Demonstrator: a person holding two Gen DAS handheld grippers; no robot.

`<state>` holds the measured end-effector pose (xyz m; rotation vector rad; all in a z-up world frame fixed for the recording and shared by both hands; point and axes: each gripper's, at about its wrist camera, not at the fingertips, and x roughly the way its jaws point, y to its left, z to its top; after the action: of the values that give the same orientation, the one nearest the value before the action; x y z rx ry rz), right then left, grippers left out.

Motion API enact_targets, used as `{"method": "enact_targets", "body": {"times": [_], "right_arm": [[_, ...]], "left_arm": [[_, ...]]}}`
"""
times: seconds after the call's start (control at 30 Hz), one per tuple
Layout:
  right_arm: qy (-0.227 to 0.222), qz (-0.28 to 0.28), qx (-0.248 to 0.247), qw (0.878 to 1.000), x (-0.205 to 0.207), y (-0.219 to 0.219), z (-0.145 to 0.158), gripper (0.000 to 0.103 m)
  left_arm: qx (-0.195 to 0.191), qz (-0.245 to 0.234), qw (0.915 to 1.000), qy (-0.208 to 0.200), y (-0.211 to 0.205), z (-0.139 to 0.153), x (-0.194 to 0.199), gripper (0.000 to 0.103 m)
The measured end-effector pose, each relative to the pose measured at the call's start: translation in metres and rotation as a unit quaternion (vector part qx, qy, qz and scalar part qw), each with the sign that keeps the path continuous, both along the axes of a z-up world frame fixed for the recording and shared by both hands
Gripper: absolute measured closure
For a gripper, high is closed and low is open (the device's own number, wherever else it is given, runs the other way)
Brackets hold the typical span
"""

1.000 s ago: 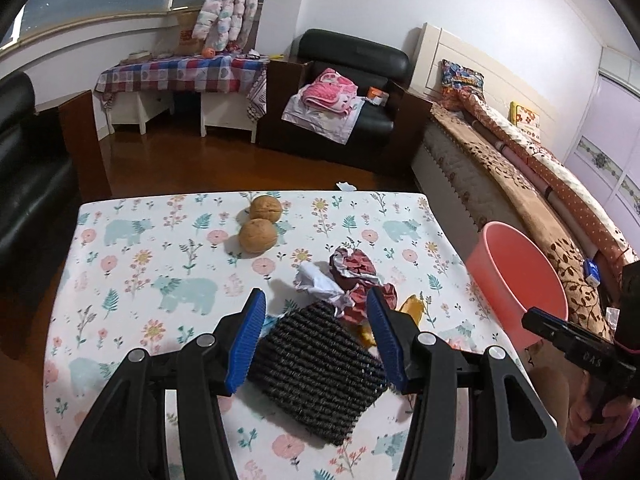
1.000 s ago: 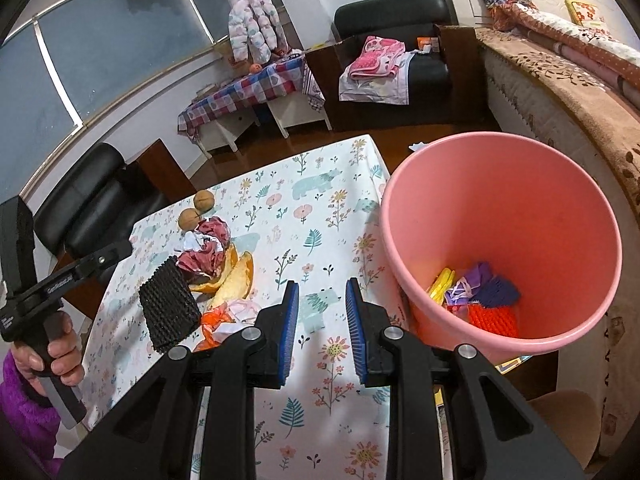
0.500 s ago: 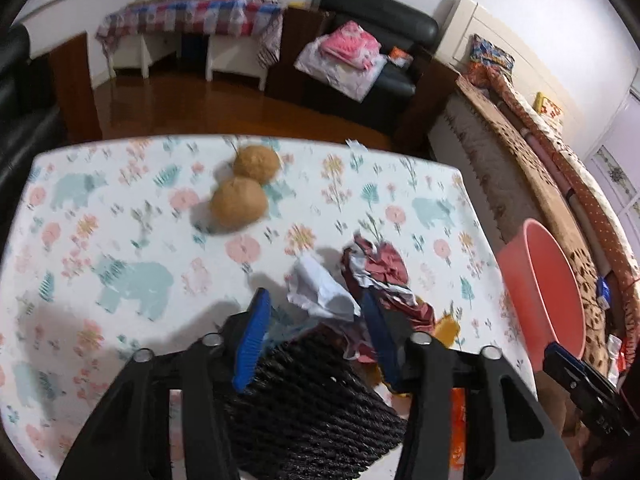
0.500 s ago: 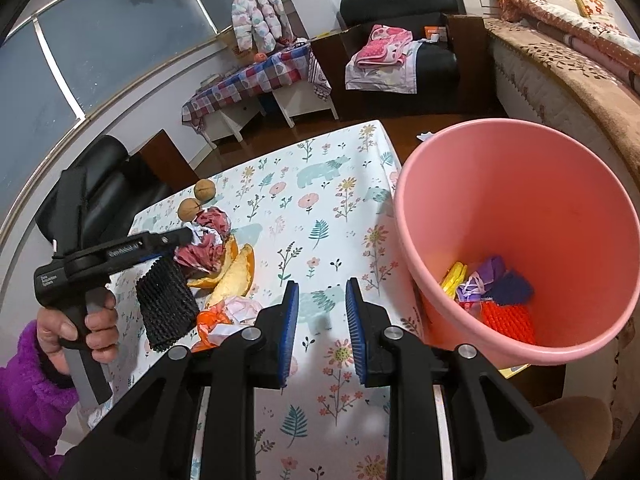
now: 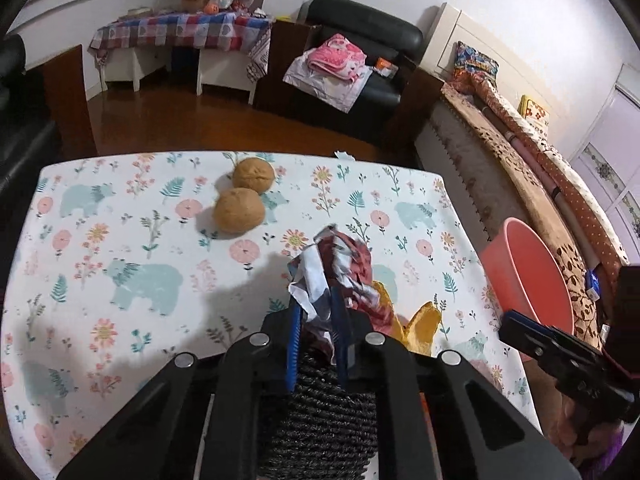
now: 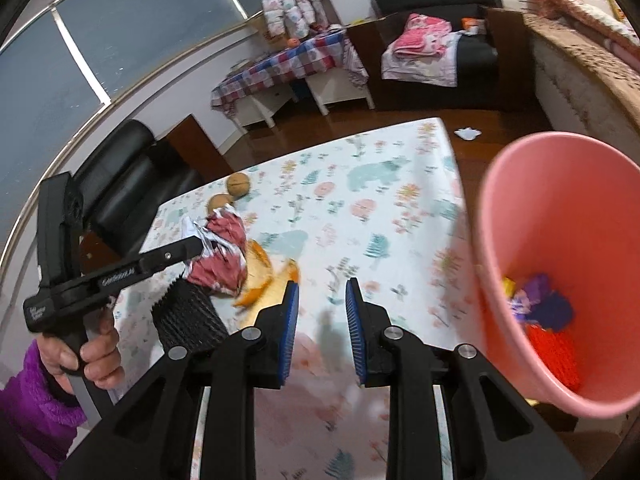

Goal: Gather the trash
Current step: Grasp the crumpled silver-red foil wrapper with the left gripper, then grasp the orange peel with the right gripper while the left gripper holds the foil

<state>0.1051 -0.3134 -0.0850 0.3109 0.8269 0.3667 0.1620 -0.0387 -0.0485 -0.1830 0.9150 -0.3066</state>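
Note:
My left gripper (image 5: 316,312) is shut on a crumpled red and white wrapper (image 5: 340,260), held just above the table; the wrapper also shows in the right wrist view (image 6: 224,240). Under it lie a black foam net (image 5: 324,412) and orange peel (image 5: 420,324). The pink bucket (image 6: 560,264) stands off the table's right edge with several bits of trash inside. My right gripper (image 6: 322,300) is open and empty, above the table between the peel (image 6: 272,276) and the bucket.
Two walnuts (image 5: 244,200) lie at the table's far side. The table (image 5: 120,240) has a floral cloth. A bed (image 5: 540,168) runs along the right, a black sofa (image 5: 360,48) and a low table stand behind.
My left gripper has moved forward over the black net and closed on the red and white wrapper. My right gripper has shifted left, so the bucket sits further right in its view.

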Motion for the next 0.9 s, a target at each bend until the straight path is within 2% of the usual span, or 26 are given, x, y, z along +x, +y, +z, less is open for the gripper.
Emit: {"method": "enact_targets", "body": {"times": [0.23,0.4,0.57,0.67,0.77,0.9], "right_arm": [[0.038,0.031,-0.010,0.999,0.035,0.025,-0.019,0.078],[0.058,0.046,0.000,0.997,0.044,0.036,-0.029,0.078],[0.056,0.057,-0.002,0.997,0.046,0.047,-0.031,0.079],[0.044,0.053,0.002,0.998,0.041,0.046,-0.028,0.094],[0.024,0.040,0.009,0.999,0.034,0.039,-0.019,0.099],[-0.004,0.020,0.028,0.999,0.024,0.024,-0.001,0.100]], "left_arm": [[-0.009,0.015,0.9997,-0.015,0.020,0.011,-0.010,0.096],[-0.017,0.022,0.9994,-0.021,0.029,0.016,-0.015,0.096],[-0.026,0.025,0.9989,-0.029,0.033,0.024,-0.019,0.096],[-0.030,0.026,0.9985,-0.038,0.035,0.031,-0.023,0.096],[-0.034,0.027,0.9981,-0.044,0.036,0.036,-0.027,0.096],[-0.036,0.027,0.9977,-0.051,0.035,0.043,-0.031,0.096]]}}
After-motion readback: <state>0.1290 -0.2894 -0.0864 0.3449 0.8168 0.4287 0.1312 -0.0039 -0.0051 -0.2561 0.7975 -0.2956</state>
